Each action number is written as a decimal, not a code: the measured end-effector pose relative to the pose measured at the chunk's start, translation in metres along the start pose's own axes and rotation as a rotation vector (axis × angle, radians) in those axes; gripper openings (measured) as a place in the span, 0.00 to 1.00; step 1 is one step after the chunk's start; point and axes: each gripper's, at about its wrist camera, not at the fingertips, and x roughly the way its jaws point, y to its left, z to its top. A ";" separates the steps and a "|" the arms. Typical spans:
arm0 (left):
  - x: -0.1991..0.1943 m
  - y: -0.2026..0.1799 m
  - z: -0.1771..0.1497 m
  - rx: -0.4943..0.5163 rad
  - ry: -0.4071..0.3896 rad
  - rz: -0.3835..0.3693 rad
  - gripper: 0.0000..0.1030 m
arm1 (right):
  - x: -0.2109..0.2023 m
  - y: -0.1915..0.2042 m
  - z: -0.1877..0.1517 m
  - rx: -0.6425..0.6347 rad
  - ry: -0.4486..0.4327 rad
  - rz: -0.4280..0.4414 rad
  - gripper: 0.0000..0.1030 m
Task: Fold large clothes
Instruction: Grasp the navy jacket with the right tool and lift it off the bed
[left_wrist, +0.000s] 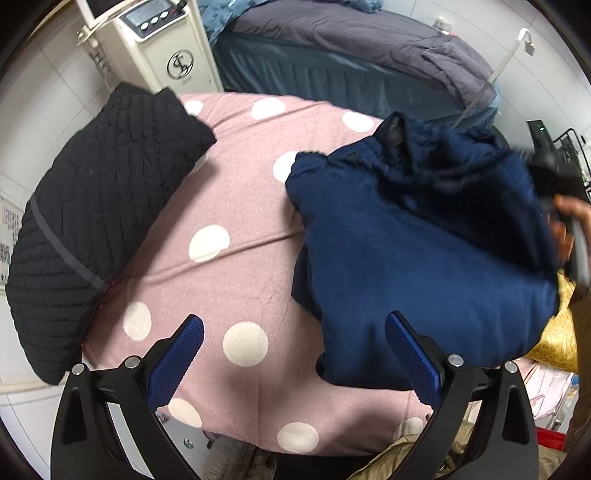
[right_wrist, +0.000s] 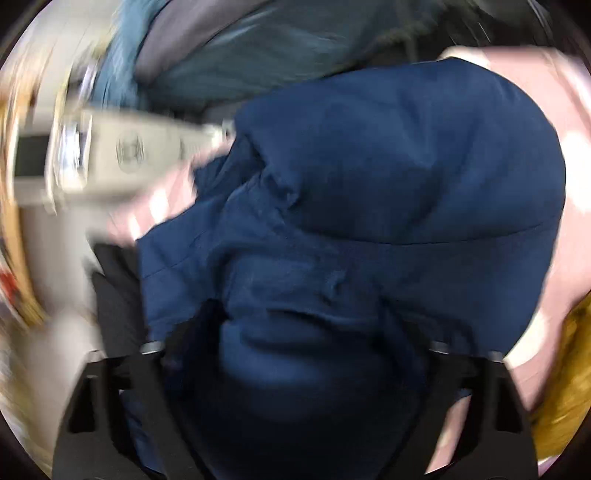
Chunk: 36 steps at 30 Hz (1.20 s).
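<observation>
The left gripper (left_wrist: 293, 354) is hanging low over the pink cloth with white dots (left_wrist: 236, 206), its two blue fingers (left_wrist: 177, 363) spread wide with nothing between them. The big dark blue puffy coat (left_wrist: 424, 258) is lying on the right part of that cloth, its edge beside the right blue finger. The right gripper (right_wrist: 295, 343) is buried in the coat (right_wrist: 369, 177), so its jaws cannot be told. A black quilted folded coat (left_wrist: 92, 221) is sitting far left. A hand (left_wrist: 570, 225) is showing, blurred, at the right edge.
</observation>
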 end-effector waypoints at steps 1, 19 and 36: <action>-0.004 -0.003 0.002 0.011 -0.015 -0.008 0.94 | -0.001 0.016 -0.014 -0.088 -0.013 -0.048 0.50; -0.021 -0.081 -0.019 0.262 -0.079 -0.165 0.94 | 0.023 0.001 -0.346 -0.548 0.090 -0.358 0.14; 0.011 -0.147 -0.011 0.468 -0.081 -0.255 0.94 | -0.098 -0.041 -0.361 -0.271 -0.305 -0.352 0.71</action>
